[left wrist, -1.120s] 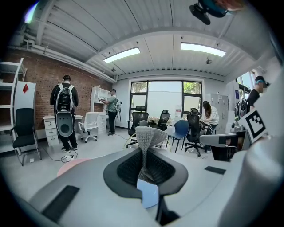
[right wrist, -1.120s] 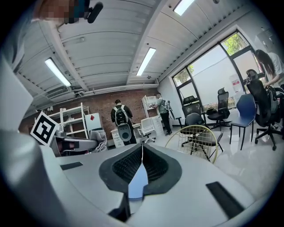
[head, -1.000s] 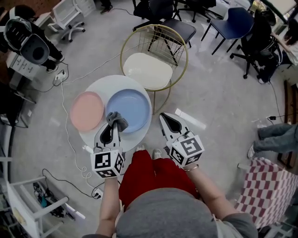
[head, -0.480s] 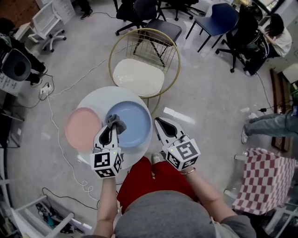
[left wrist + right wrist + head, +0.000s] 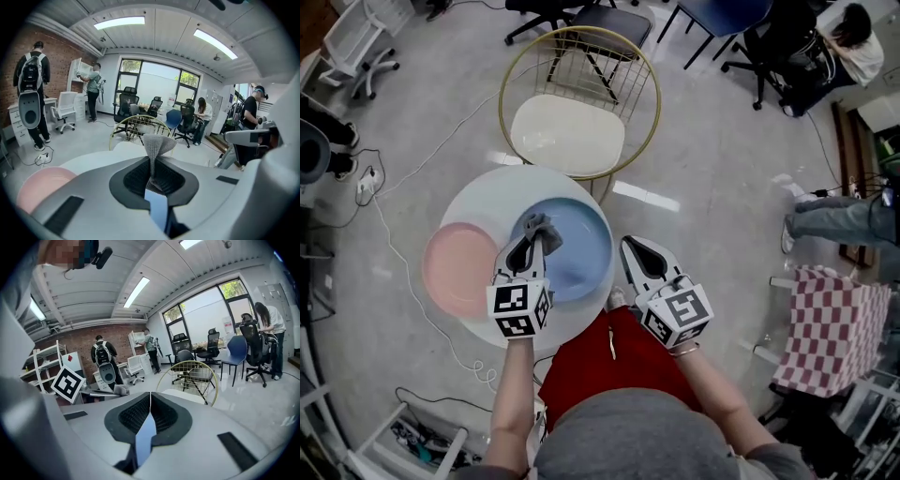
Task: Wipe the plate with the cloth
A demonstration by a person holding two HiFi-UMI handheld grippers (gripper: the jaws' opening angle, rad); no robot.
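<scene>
A blue plate (image 5: 577, 248) lies on the round white table (image 5: 483, 202), with a pink plate (image 5: 457, 269) to its left. My left gripper (image 5: 531, 232) is shut on a grey cloth (image 5: 544, 230), which hangs over the blue plate's left part. In the left gripper view the cloth (image 5: 157, 144) sticks up from between the closed jaws, and the pink plate (image 5: 40, 185) shows low at the left. My right gripper (image 5: 636, 248) is shut and holds nothing; it hovers just off the table's right edge, beside the blue plate.
A gold wire chair with a cream seat (image 5: 564, 136) stands right behind the table. Cables (image 5: 394, 234) run over the floor at the left. A checkered cloth (image 5: 830, 333) and a person's legs (image 5: 825, 220) are at the right. Office chairs and people stand farther back.
The left gripper with the cloth has moved forward, from the plate's near rim to over its left part. The head camera has shifted, so the table sits lower in view.
</scene>
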